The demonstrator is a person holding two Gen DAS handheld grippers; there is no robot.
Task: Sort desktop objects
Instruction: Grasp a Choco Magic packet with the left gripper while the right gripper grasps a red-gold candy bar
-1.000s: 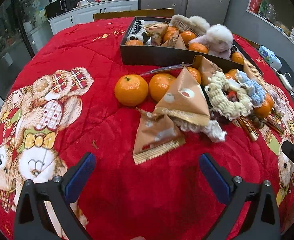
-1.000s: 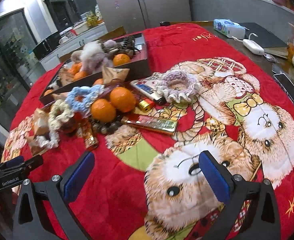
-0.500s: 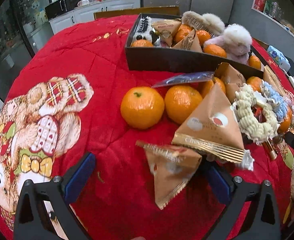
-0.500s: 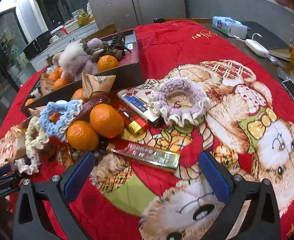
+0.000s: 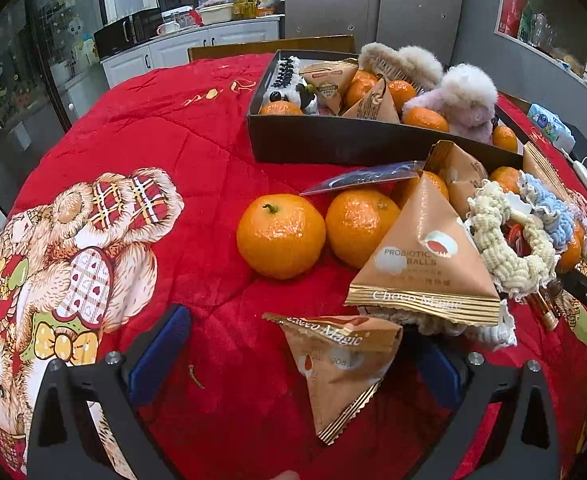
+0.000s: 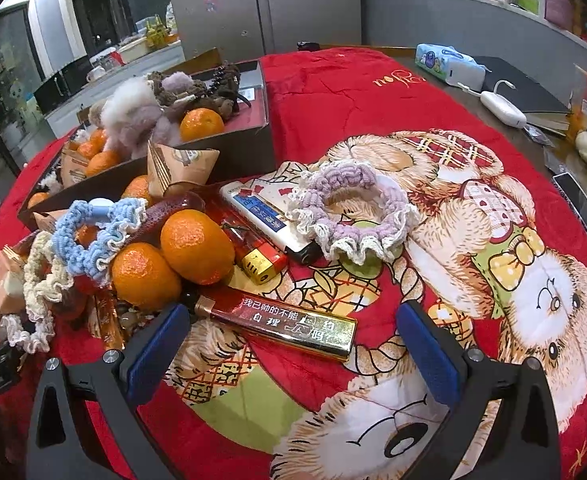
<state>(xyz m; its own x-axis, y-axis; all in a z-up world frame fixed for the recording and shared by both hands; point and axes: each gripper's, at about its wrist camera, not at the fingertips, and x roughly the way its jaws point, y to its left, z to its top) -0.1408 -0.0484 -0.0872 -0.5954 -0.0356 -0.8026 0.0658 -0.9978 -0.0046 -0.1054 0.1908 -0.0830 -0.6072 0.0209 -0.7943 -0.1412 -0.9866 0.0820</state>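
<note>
Closing in: both grippers are lower and nearer the pile than a second ago; the left gripper has slid forward until the lower triangular snack packet sits between its blue pads, and the right gripper has come up on the gold-capped red lighter.
Meaning for the task: I judge two pickups are about to start, one item per hand, each bound for the black box.
Left jaws: spread wide, not yet touching the packet.
Right jaws: spread wide, the lighter lying between the pads, unpinched.
Packet look: tan foil pyramid, crimped gold seam, lying tipped on the red blanket toward its near edge, just in front of a second upright packet.
Lighter look: long, glossy, printed with white characters, flat on the blanket beside two tangerines.
Box: at the blanket's far edge, already holding tangerines, packets and fluffy hair ties.
</note>
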